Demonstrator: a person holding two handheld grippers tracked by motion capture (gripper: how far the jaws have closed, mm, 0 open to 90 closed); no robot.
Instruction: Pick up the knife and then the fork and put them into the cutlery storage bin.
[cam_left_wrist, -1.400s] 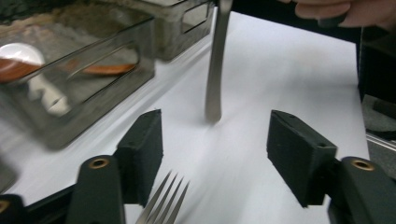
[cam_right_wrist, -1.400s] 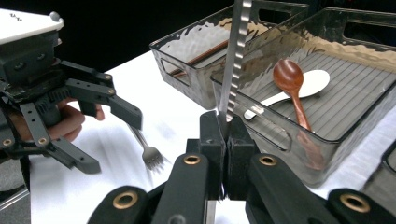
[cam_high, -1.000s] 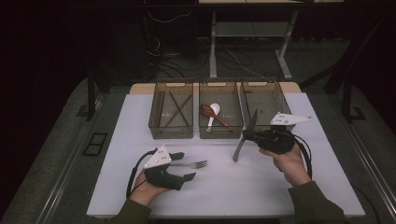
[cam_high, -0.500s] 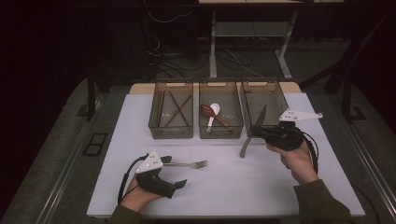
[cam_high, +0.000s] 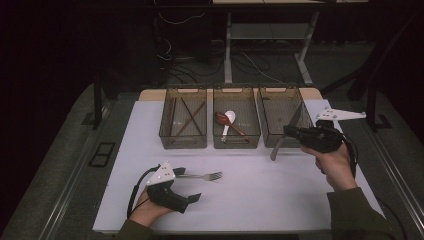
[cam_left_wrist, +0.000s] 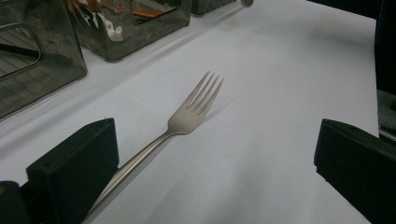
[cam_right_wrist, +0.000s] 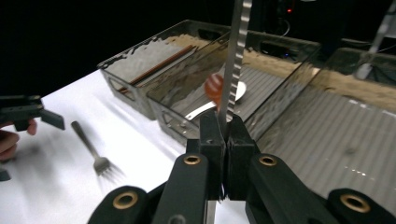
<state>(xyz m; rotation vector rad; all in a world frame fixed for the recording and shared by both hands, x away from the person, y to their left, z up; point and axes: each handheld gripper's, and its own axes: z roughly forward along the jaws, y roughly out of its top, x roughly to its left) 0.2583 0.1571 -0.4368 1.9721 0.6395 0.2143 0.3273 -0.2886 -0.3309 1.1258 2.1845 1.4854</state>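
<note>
Over the last second the right gripper (cam_high: 292, 132), clenched on a knife (cam_high: 284, 137), has carried it from in front of the middle bin up and over toward the right bin (cam_high: 280, 95), so the blade now stands tilted against that bin's front wall, its handle end hanging below and in front of the wall and its tip leaning over the inside. That suggests the sorting is close to a drop: the knife seems meant for this empty right bin, since the middle bin (cam_high: 236, 142) already holds spoons and the left bin (cam_high: 182, 142) chopsticks. In the right gripper view the serrated blade (cam_right_wrist: 233, 60) rises straight from between the closed jaws, gripped somewhere near mid-length, though the blur there makes the exact spot hard to fix. The right hand (cam_high: 332, 162) is raised, near the right bin's front corner, with the gripper pointing left. Meanwhile the left gripper (cam_high: 187, 186) has drawn back toward the near edge of the table; its jaws are spread wide, holding nothing, and the fork (cam_high: 200, 176) lies flat just beyond it, well short of the bins, handle toward the left jaw, tines pointing right.
</note>
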